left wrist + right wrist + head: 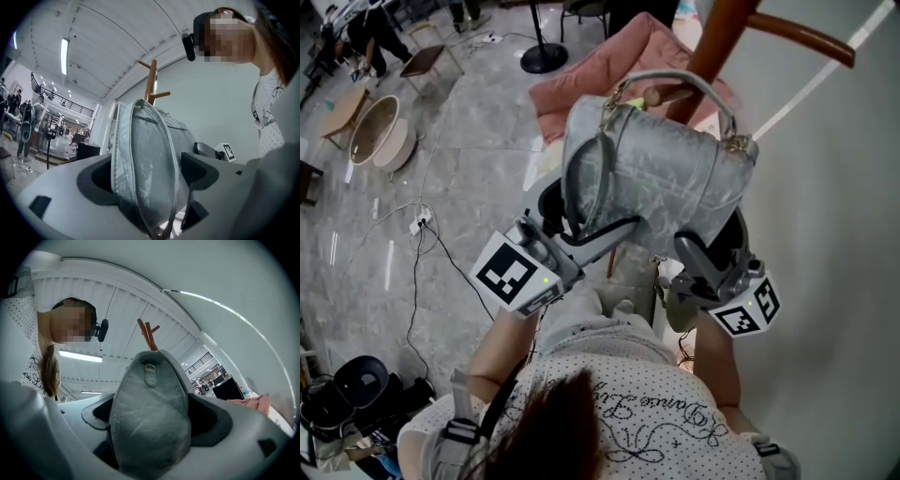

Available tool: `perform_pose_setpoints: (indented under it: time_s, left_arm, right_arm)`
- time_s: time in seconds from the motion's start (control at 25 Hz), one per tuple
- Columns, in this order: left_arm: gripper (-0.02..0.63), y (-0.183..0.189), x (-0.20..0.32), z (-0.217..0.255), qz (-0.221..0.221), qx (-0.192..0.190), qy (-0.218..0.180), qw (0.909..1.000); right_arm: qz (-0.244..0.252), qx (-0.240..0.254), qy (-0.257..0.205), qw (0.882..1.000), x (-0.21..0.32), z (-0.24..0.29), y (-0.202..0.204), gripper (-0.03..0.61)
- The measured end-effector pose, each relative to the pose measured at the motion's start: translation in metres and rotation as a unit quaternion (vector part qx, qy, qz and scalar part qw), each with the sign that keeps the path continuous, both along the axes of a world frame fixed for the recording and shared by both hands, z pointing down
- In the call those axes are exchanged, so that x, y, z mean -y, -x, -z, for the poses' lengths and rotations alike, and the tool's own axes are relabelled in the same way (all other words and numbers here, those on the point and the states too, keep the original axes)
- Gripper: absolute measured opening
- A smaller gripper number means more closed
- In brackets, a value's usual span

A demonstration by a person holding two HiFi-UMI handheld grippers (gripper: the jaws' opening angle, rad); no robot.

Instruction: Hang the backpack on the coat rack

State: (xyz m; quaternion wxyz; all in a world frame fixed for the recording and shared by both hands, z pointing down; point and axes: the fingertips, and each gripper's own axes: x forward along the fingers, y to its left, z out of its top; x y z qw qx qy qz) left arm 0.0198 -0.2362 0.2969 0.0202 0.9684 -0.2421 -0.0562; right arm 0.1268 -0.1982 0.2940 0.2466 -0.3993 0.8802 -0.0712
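Note:
The grey backpack [661, 173] is lifted high, close to the brown wooden coat rack [717, 42]. Its top handle [689, 82] arches over a rack peg [661, 94]. My left gripper [581, 248] is shut on the backpack's lower left side, with the grey fabric [145, 173] filling the space between its jaws. My right gripper [703, 258] is shut on the lower right end of the backpack [150, 427]. The rack's top prongs [151, 84] rise behind the bag, and again the rack top [147, 333] pokes out above it in the right gripper view.
A pink cushioned chair [600, 70] stands behind the rack. A white wall [844, 234] runs along the right. A cable and power strip [419, 223] lie on the grey tiled floor at the left, with a round basin [380, 131] farther off. A black bag [356, 380] sits at lower left.

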Motion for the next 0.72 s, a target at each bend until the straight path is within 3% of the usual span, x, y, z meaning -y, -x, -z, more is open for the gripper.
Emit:
perform_pose_setpoints:
  time_s: [0.72]
  left_arm:
    - [0.397, -0.006, 0.013, 0.000, -0.008, 0.018, 0.006, 0.9998]
  right_arm:
    - [-0.011, 0.012, 0.028, 0.999, 0.011, -0.008, -0.004, 0.454]
